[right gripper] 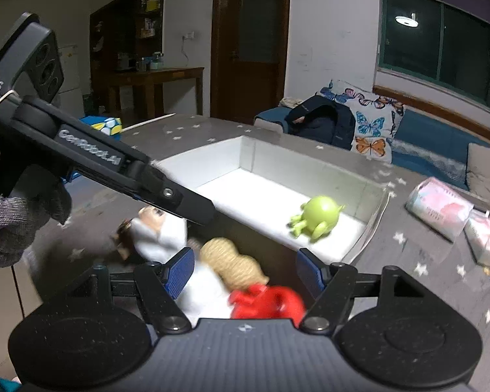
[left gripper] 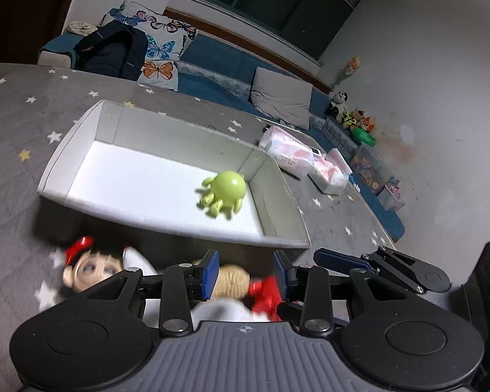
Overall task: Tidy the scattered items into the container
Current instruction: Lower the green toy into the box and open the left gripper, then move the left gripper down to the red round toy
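Note:
A white open box (left gripper: pixel 81 130) (right gripper: pixel 245 150) lies on the grey star-patterned cloth, with a green octopus toy (left gripper: pixel 227 191) (right gripper: pixel 320 215) inside near its right end. A doll with a red bow, white dress and tan braided hair (left gripper: pixel 233 279) (right gripper: pixel 235 264) lies just in front of the box. My left gripper (left gripper: pixel 245 272) is open with its blue pads either side of the braid and red bow. My right gripper (right gripper: pixel 245 272) is open over the braid and the red piece (right gripper: pixel 268 300). The left gripper's body (right gripper: pixel 114 163) crosses the right wrist view over the doll's head.
Pink-and-white plastic packets (left gripper: pixel 290 150) (right gripper: pixel 441 209) lie right of the box. A blue sofa with a butterfly pillow (left gripper: pixel 160 49) and a dark backpack (right gripper: pixel 323 121) stands behind. Stuffed toys and bins (left gripper: pixel 369 150) sit at the far right wall.

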`<state>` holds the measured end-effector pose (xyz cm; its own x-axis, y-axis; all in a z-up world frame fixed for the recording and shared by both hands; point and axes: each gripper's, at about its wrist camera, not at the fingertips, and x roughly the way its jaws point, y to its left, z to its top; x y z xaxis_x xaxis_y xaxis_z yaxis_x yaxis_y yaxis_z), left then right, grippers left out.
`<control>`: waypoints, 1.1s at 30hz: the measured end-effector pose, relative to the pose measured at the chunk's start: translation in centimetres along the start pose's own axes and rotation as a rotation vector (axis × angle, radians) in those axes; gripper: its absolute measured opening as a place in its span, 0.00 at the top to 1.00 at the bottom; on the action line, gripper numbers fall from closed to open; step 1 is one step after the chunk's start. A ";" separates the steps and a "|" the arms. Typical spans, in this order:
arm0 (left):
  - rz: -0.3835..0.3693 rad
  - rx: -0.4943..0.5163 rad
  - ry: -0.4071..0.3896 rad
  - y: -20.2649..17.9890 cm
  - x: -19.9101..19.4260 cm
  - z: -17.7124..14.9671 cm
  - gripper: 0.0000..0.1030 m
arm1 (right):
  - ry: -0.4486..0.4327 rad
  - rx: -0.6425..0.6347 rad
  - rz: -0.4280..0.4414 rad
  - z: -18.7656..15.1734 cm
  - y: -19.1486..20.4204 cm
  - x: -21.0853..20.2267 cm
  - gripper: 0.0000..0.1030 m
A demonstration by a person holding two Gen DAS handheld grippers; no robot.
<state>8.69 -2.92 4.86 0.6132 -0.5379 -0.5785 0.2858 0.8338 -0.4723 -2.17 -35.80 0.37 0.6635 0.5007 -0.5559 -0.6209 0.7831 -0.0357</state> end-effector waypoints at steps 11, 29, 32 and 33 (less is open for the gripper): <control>-0.016 -0.112 0.026 2.5 -1.5 -3.8 0.63 | 0.082 0.036 0.035 -3.6 1.3 0.3 0.31; -0.050 -0.266 0.007 5.1 -0.5 -4.5 0.63 | 0.120 0.084 -0.007 -5.7 -0.1 0.6 0.31; -0.052 -0.280 0.018 5.3 -0.2 -4.4 0.63 | 0.121 0.115 -0.017 -5.9 -0.7 0.6 0.31; -0.056 -0.278 0.027 5.3 -0.1 -4.5 0.63 | 0.120 0.125 -0.016 -5.9 -0.8 0.6 0.31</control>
<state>6.86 0.99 -0.53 0.5813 -0.5884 -0.5620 0.1032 0.7384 -0.6664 -3.74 -38.34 -4.80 0.6138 0.4464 -0.6511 -0.5493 0.8339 0.0539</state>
